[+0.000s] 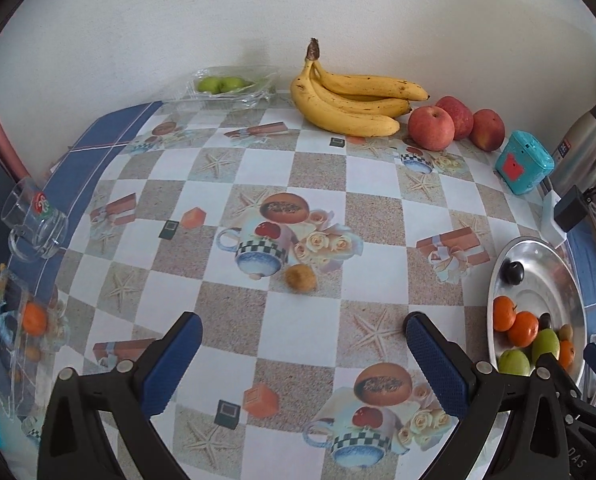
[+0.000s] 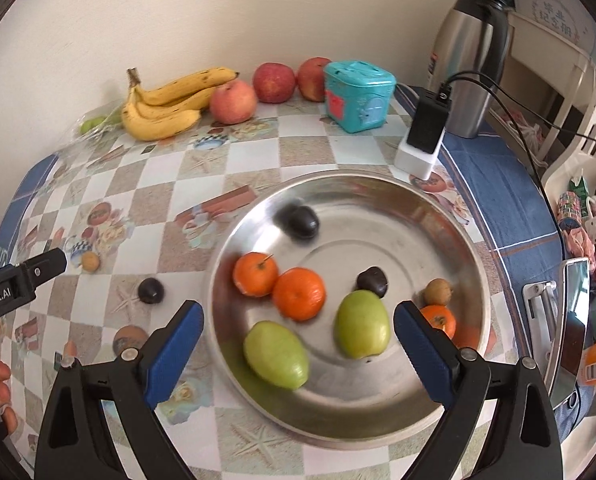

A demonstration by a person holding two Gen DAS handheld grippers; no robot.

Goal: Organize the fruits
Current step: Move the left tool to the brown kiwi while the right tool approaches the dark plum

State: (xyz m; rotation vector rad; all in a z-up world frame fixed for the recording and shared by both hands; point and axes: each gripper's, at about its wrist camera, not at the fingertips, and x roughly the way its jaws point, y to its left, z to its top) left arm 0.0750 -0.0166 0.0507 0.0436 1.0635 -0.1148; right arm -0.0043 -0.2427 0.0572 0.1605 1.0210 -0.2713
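A steel plate holds oranges, two green fruits, dark plums and a small brown fruit. My right gripper is open and empty just above the plate's near side. My left gripper is open and empty over the table, a small brown fruit lying just beyond it. That fruit and a loose dark plum lie left of the plate. The plate shows at the right in the left wrist view. Bananas and three apples sit at the back.
A clear tray with green fruits is at the back left. A glass mug and a plastic box with an orange sit at the left edge. A teal box, a charger and a steel flask stand behind the plate.
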